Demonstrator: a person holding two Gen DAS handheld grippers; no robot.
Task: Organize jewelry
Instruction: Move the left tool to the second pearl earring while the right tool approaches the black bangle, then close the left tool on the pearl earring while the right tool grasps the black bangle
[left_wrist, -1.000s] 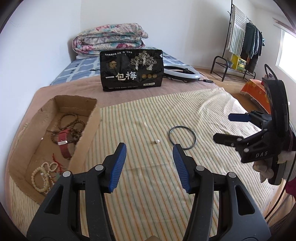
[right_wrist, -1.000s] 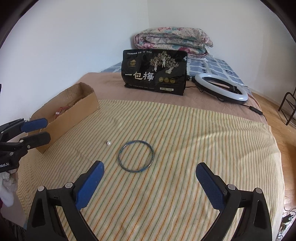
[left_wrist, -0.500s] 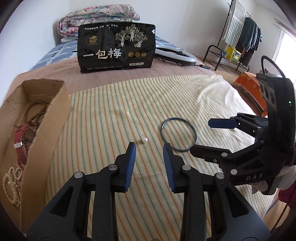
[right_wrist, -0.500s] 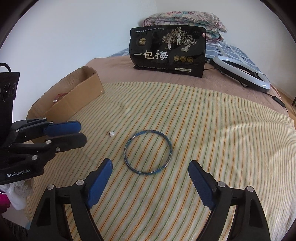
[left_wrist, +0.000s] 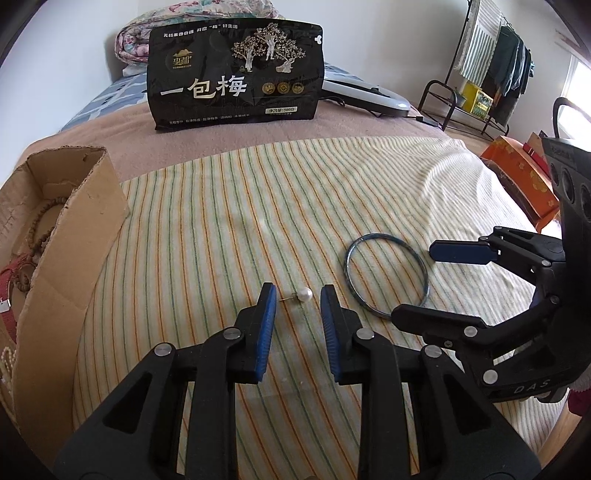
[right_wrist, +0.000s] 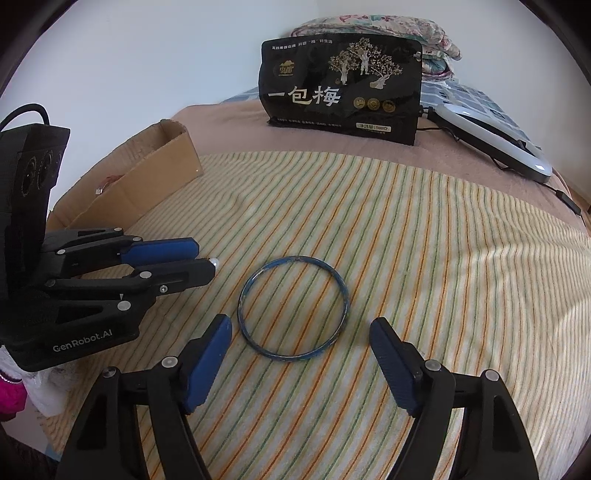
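Observation:
A small pearl pin (left_wrist: 305, 294) lies on the striped cloth, right between the tips of my left gripper (left_wrist: 298, 295), which is open with a narrow gap. It shows in the right wrist view as a white bead (right_wrist: 214, 262) at the left gripper's tip (right_wrist: 201, 260). A blue bangle (left_wrist: 386, 273) lies just to the right of it. My right gripper (right_wrist: 301, 332) is open wide, its fingers on either side of the near edge of the bangle (right_wrist: 293, 305). It also shows in the left wrist view (left_wrist: 436, 286). A cardboard box (left_wrist: 70, 236) with bead bracelets (left_wrist: 38, 225) stands at the left.
A black snack bag (left_wrist: 236, 74) stands at the far side of the bed. A white ring light (right_wrist: 495, 140) lies behind it at the right. Folded quilts (right_wrist: 373, 29) are stacked at the back. A clothes rack (left_wrist: 484, 70) and an orange box (left_wrist: 521, 181) stand off the bed at the right.
Both grippers moved forward and down toward the cloth. My left gripper narrowed and now straddles the pearl pin. My right gripper narrowed a little and closed in on the bangle.

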